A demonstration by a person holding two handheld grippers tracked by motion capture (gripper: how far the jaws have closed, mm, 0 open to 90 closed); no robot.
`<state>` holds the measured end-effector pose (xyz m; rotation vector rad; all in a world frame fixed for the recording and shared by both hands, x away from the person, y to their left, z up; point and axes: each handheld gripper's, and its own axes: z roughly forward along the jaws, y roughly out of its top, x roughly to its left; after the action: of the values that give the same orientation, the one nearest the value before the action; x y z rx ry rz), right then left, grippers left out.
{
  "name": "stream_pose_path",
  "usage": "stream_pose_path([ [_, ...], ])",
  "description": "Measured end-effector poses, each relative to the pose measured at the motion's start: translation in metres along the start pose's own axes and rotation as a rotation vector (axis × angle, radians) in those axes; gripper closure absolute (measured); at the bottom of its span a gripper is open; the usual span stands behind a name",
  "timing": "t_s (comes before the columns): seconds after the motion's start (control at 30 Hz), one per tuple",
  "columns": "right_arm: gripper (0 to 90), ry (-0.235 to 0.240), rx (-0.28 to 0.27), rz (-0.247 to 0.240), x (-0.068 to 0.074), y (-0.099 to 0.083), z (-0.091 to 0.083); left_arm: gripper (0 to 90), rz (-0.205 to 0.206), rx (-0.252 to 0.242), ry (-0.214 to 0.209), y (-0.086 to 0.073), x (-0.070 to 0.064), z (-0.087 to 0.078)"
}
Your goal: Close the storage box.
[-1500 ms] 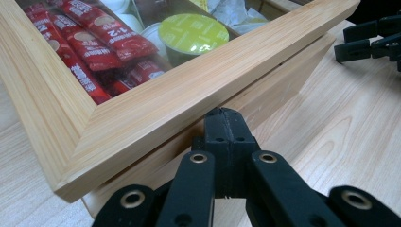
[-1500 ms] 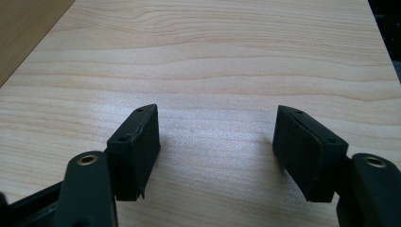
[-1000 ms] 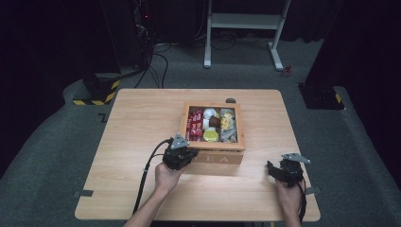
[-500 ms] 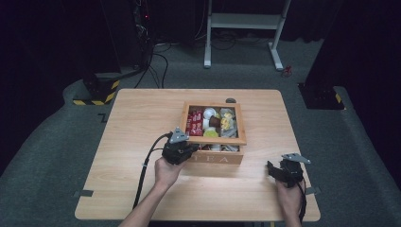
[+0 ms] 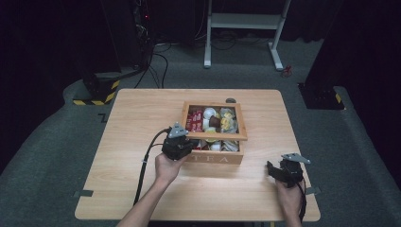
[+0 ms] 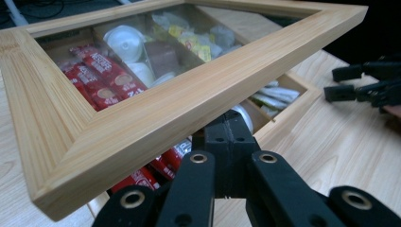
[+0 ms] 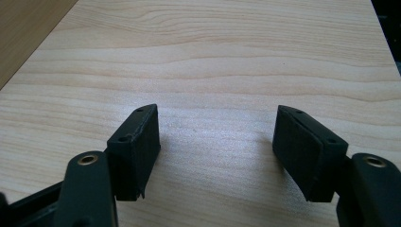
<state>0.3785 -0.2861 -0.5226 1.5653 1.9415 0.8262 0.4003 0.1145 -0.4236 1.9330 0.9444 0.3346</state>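
A wooden tea box [image 5: 215,157] marked TEA stands mid-table, holding red sachets [image 6: 101,80], white cups [image 6: 124,41] and other packets. Its glass lid in a wooden frame [image 5: 213,136] is tilted up at the front, leaving a gap over the box rim [image 6: 302,101]. My left gripper [image 5: 189,144] is shut, and its tips [image 6: 231,127] sit under the lid's front rail [image 6: 189,104]. Whether they touch the rail I cannot tell. My right gripper [image 5: 270,169] stands open low over bare table [image 7: 213,56] to the box's right, with nothing between its jaws [image 7: 215,137].
The box's side wall [image 7: 23,28] lies off to the left of the right gripper. A cable [image 5: 144,163] trails from the left gripper toward the near table edge. Beyond the table, on the floor, are a white frame's legs [image 5: 241,28] and dark stands.
The lid's front edge has risen as my left gripper moved slightly up and away from the person. The right gripper has stayed in place.
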Motion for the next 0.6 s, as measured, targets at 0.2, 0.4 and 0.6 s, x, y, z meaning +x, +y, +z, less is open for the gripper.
stream_pose_path([
  [0.2,32.0,0.003,0.003,0.002,0.001,0.000,0.000,90.0,0.019,0.023,0.016,0.003,0.000,0.001],
  [0.4,31.9,0.002,0.001,0.000,0.001,0.000,0.000,90.0,0.008,0.026,0.013,0.012,0.001,-0.001],
  [0.6,33.6,0.014,0.006,0.005,0.001,0.001,-0.001,90.0,0.002,0.006,0.005,0.022,0.004,-0.006],
])
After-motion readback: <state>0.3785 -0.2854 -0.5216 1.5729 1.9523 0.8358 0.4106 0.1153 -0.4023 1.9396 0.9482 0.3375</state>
